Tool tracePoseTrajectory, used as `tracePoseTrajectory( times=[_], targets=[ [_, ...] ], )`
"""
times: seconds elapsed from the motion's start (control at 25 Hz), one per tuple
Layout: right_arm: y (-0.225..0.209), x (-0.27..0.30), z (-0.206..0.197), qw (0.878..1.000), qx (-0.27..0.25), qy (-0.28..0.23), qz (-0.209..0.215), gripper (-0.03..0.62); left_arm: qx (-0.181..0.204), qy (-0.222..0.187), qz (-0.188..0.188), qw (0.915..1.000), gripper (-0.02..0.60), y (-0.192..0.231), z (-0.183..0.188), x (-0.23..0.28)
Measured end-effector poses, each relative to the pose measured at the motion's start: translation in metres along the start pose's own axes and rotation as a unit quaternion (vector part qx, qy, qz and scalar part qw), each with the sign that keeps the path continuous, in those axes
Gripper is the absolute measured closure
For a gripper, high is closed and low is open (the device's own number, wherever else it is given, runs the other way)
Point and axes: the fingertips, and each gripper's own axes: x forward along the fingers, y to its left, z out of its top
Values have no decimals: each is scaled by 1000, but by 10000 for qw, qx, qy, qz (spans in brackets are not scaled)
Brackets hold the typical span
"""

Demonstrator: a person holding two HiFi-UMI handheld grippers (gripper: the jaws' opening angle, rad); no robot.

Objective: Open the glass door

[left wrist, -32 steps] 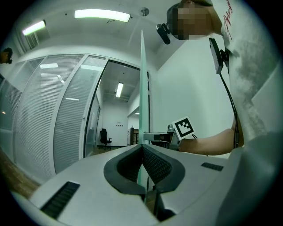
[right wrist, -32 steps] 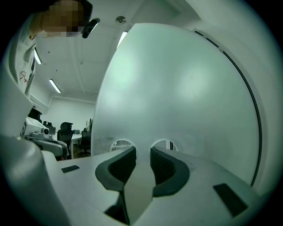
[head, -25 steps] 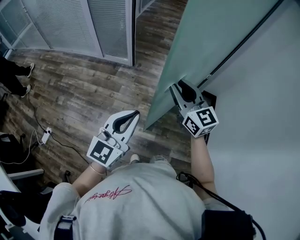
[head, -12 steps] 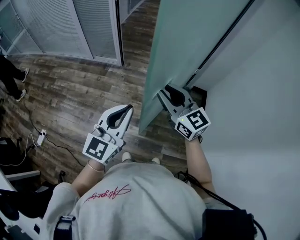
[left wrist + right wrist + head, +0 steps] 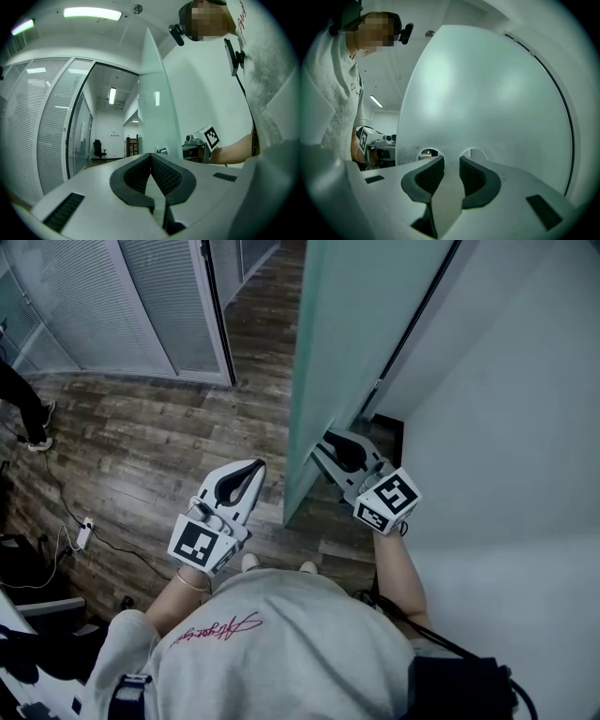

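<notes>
The frosted glass door point(image 5: 347, 324) stands partly swung out from the white wall, its free edge near the middle of the head view. My right gripper point(image 5: 323, 442) points level at the door's wall-side face point(image 5: 487, 93), close to that edge. Its jaws point(image 5: 451, 159) stand apart with nothing visible between them; two small round fittings point(image 5: 430, 153) show on the glass just beyond the tips. My left gripper point(image 5: 261, 465) hovers on the other side of the door's edge, shut and empty point(image 5: 151, 155). The left gripper view shows the door point(image 5: 157, 108) edge-on and the right gripper's marker cube point(image 5: 211, 137).
A curved glass partition with blinds point(image 5: 141, 306) lines the far left. A cable and power strip point(image 5: 84, 535) lie on the wood floor point(image 5: 159, 437). Another person's legs point(image 5: 23, 404) stand at the left edge. The white wall point(image 5: 506, 427) fills the right.
The door's free edge has swung leftward in the head view. My right gripper has travelled left with it, and the left gripper has shifted slightly.
</notes>
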Motion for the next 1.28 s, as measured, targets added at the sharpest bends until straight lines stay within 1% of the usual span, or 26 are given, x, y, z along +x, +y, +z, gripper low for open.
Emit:
tracePoseTrajectory(
  times=[0.2, 0.4, 0.6, 0.96, 1.28],
  targets=[
    [4, -28, 1, 9999, 23, -37, 124, 484, 49, -87, -215, 9997, 569, -21, 7, 15],
    [-9, -84, -24, 9993, 86, -207, 303, 484, 128, -45, -413, 9991, 569, -68, -16, 45],
    [5, -88, 3, 9988, 92, -188, 437, 484, 30, -133, -560, 9983, 569, -65, 10, 38],
    [-2, -139, 1, 9973, 139, -301, 660, 484, 16, -141, -749, 9971, 569, -95, 8, 55],
    [-13, -173, 6, 9969, 141, -311, 713, 484, 7, -177, -881, 9959, 569, -118, 11, 70]
  ],
)
